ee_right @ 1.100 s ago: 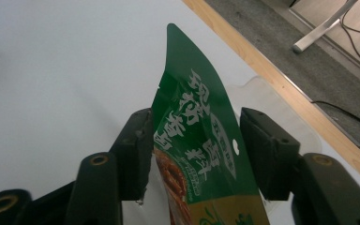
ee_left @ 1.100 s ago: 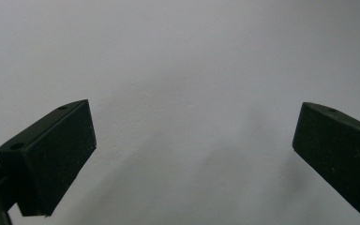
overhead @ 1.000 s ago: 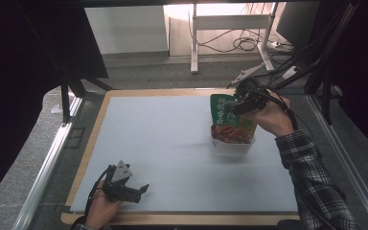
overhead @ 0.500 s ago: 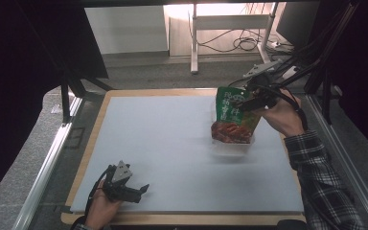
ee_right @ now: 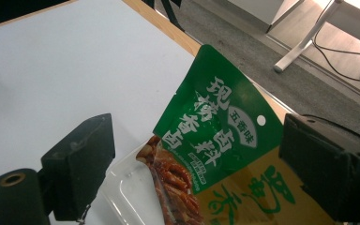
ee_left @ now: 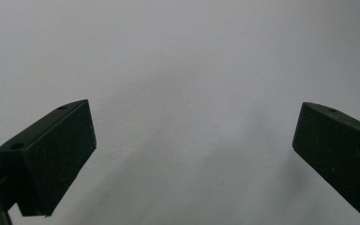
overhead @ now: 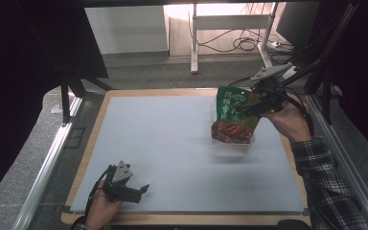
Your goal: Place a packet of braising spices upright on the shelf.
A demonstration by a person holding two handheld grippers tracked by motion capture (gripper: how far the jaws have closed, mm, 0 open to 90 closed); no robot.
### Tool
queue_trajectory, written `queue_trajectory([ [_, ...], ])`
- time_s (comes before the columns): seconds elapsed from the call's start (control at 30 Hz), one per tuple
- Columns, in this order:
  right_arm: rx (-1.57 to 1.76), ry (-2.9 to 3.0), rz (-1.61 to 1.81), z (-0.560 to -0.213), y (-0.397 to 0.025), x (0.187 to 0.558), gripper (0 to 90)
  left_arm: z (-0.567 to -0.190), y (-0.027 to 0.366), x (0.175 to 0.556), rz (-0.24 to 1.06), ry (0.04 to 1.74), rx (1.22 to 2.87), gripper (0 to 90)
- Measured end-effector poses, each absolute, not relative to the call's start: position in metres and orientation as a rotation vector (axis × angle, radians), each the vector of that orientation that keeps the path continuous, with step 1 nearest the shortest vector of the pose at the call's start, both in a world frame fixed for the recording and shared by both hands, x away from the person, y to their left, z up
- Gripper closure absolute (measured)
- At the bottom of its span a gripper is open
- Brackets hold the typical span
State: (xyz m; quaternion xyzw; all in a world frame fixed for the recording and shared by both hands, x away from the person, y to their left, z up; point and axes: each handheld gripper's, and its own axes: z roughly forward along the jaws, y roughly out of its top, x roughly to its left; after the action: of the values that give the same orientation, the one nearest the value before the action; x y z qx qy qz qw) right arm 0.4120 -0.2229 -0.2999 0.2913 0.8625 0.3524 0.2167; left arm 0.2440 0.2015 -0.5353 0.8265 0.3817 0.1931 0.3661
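Green pouch (ee_right: 225,136) — white Chinese characters, small oval badge — between the right claw (ee_right: 197,164).

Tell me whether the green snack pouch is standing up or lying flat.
Standing up, tilted. In the high view the green snack pouch rises from a clear tray with its top edge raised, beside the right tool.

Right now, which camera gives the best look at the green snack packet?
The right gripper view: the snack packet sits close between that gripper's jaws, print and clear tray readable. The high view shows the whole packet, small, by the right gripper. The left gripper view faces bare table.
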Motion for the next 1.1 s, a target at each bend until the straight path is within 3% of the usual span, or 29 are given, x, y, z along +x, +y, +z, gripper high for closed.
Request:
queue_trajectory([
  [1.1,0.877,2.402,1.074,-0.334,-0.240,0.376,0.0,-0.536,0.202,0.244,0.501,0.983,2.129,0.0],
])
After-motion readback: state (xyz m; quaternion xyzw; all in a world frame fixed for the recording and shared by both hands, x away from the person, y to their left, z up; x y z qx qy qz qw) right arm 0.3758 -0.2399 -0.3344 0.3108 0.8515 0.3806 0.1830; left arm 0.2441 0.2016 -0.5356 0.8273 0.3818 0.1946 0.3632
